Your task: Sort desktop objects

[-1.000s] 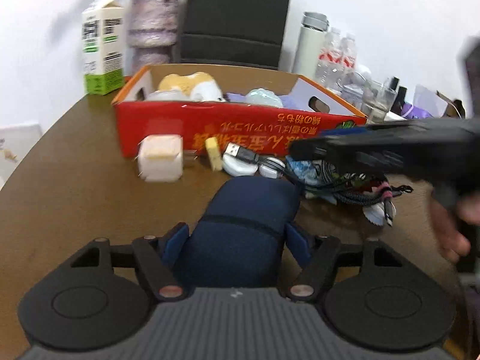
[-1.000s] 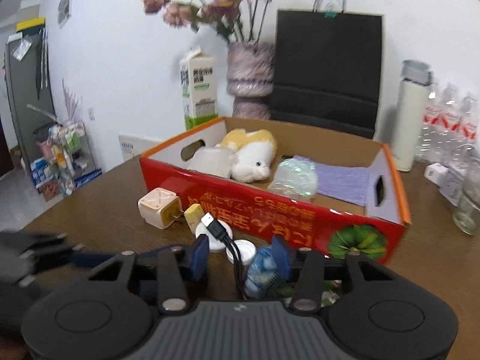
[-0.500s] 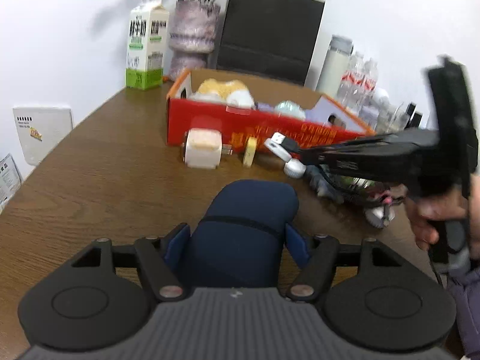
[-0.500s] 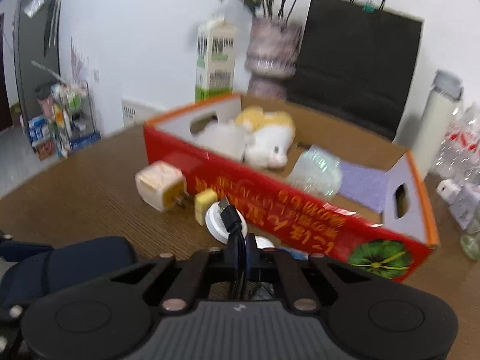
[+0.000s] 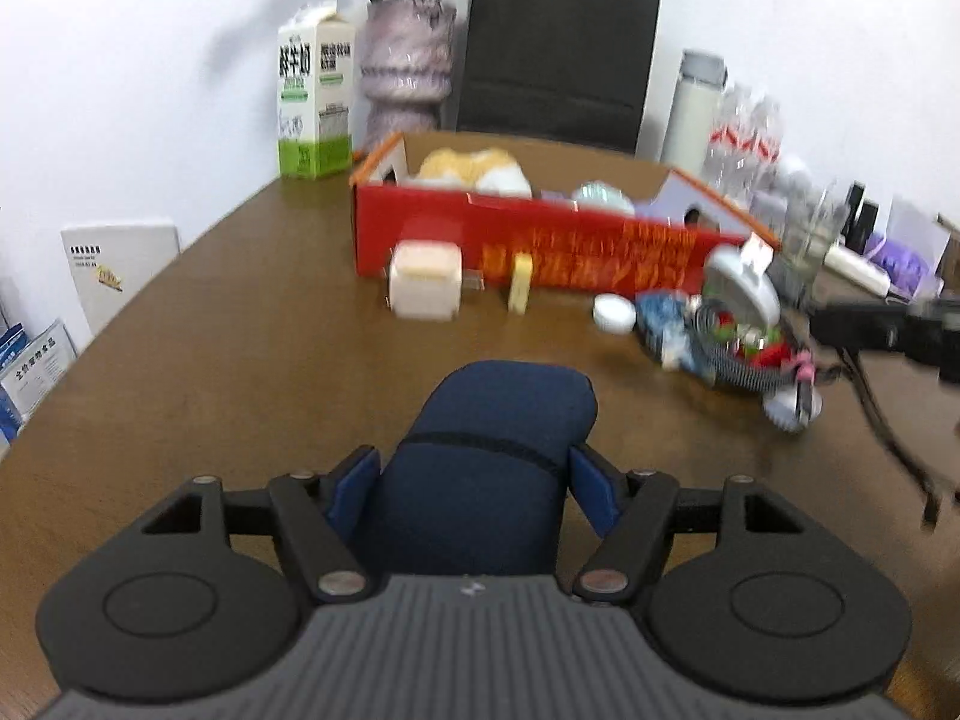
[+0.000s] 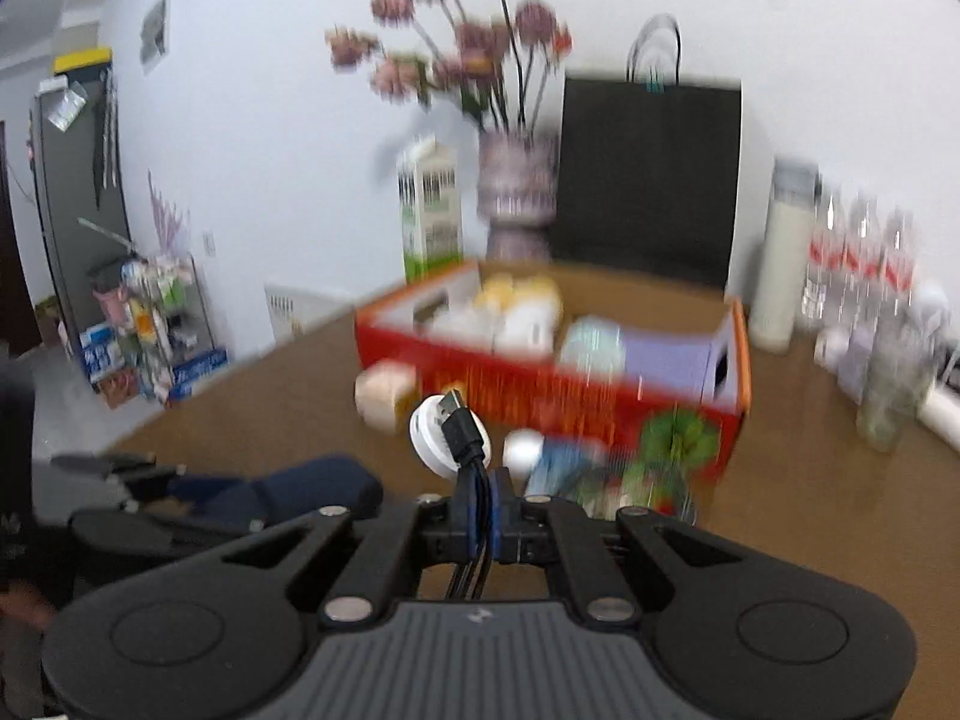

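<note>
My left gripper is shut on a dark blue soft case and holds it over the brown table. My right gripper is shut on a black USB cable, lifted, with a white round charger behind the plug. In the left wrist view the right gripper is at the right, the cable hanging from it. A red cardboard box holds a plush toy. A cream cube charger, a yellow eraser and a white disc lie before it.
A tangle of cables and small items lies right of the disc. A milk carton, a vase, a black bag, a thermos, bottles and a glass stand behind the box.
My right gripper closed on the USB cable and lifted it off the table, drawing it to the right. My left gripper pulled back from the box with the blue case.
</note>
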Demonstrator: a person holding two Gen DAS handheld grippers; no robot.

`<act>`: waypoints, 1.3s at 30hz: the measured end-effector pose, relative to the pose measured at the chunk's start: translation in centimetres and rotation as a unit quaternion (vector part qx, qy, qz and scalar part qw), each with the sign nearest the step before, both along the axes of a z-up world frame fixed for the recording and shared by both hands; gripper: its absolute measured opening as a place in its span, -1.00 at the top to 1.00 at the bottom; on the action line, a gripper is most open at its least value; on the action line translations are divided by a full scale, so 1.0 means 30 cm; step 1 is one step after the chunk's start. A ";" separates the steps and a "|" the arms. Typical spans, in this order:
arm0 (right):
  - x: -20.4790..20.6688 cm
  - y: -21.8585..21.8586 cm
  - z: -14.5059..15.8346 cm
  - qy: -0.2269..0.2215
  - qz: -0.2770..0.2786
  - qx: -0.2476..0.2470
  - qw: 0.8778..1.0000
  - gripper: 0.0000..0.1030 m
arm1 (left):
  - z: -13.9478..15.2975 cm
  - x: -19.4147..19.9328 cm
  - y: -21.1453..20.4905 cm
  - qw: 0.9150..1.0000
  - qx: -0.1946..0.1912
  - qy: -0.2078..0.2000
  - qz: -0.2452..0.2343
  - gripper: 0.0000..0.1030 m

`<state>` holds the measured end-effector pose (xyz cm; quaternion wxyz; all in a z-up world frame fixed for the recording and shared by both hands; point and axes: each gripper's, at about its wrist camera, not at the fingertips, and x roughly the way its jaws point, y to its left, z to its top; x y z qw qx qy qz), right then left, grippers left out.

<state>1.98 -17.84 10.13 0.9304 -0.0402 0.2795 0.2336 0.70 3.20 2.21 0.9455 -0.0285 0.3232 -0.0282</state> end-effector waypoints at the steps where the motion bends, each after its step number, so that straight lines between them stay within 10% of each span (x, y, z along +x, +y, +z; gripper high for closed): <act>1: -0.005 -0.004 -0.027 0.013 -0.002 0.002 1.000 0.93 | -0.005 -0.011 -0.008 1.000 0.010 -0.009 -0.003 -0.44; 8: -0.033 -0.044 -0.093 0.053 -0.005 0.032 0.998 0.93 | 0.063 -0.154 -0.062 0.990 0.043 -0.093 -0.096 -0.61; 12: -0.061 -0.046 -0.079 0.059 0.014 0.050 0.997 0.93 | 0.083 -0.133 -0.068 0.981 -0.043 -0.076 -0.176 -0.14; 19: -0.105 -0.076 -0.088 0.075 0.012 0.084 0.994 0.93 | 0.058 -0.064 -0.019 0.967 -0.194 -0.027 -0.163 0.07; 21: -0.107 -0.082 -0.092 0.079 0.014 0.096 0.992 0.93 | 0.033 -0.042 -0.015 0.961 -0.223 -0.009 -0.163 0.61; 24: -0.104 -0.084 -0.106 0.088 0.010 0.109 0.990 0.93 | 0.004 -0.019 -0.003 0.955 -0.255 0.004 -0.153 0.78; 32: -0.101 -0.143 -0.113 0.082 -0.053 0.110 0.989 0.94 | 0.044 -0.042 0.021 0.972 -0.201 -0.008 -0.120 0.79; 39: -0.093 -0.211 0.124 -0.005 -0.056 0.134 0.989 0.97 | 0.314 0.033 0.064 0.973 -0.160 -0.086 -0.142 0.79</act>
